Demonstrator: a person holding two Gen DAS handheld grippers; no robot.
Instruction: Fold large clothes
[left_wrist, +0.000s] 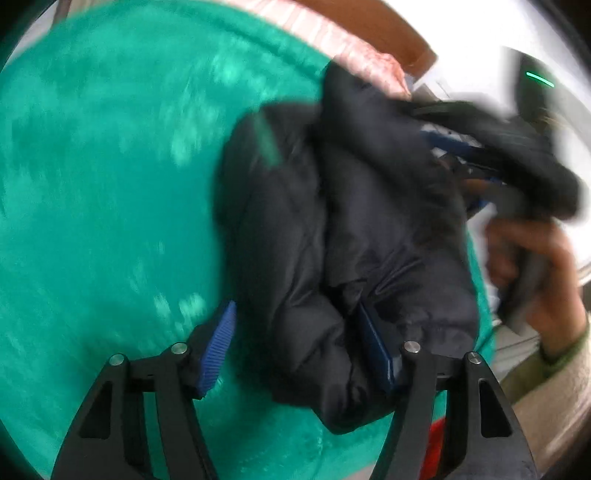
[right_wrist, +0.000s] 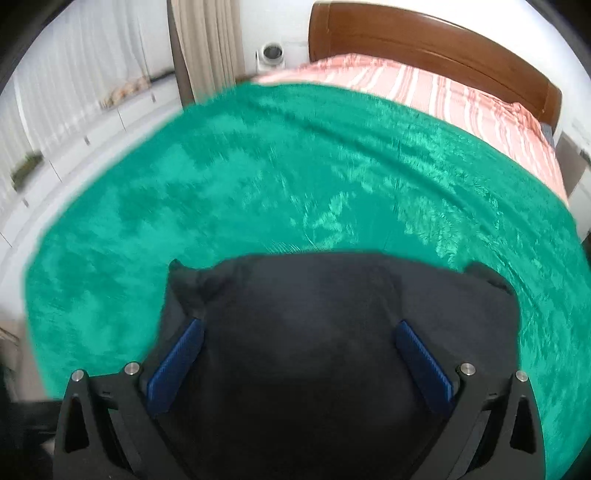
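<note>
Left hand-held gripper (left_wrist: 295, 347): agape, straddling dark jacket (left_wrist: 332, 229) bulk.
Right hand-held gripper (right_wrist: 299, 354): agape over jacket.
Risk: puffy, slippery fabric likely slumping unfolded on green blanket (right_wrist: 258, 177).

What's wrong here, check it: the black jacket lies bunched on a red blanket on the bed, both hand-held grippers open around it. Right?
One thing is wrong: the blanket is green, not red, as the right wrist view shows. The black jacket does lie bunched on it, with the left hand-held gripper and right hand-held gripper open around it.

The jacket (left_wrist: 343, 236) lies on the blanket (right_wrist: 258, 177), seemingly near its right edge, headboard (right_wrist: 424, 40) behind.
</note>
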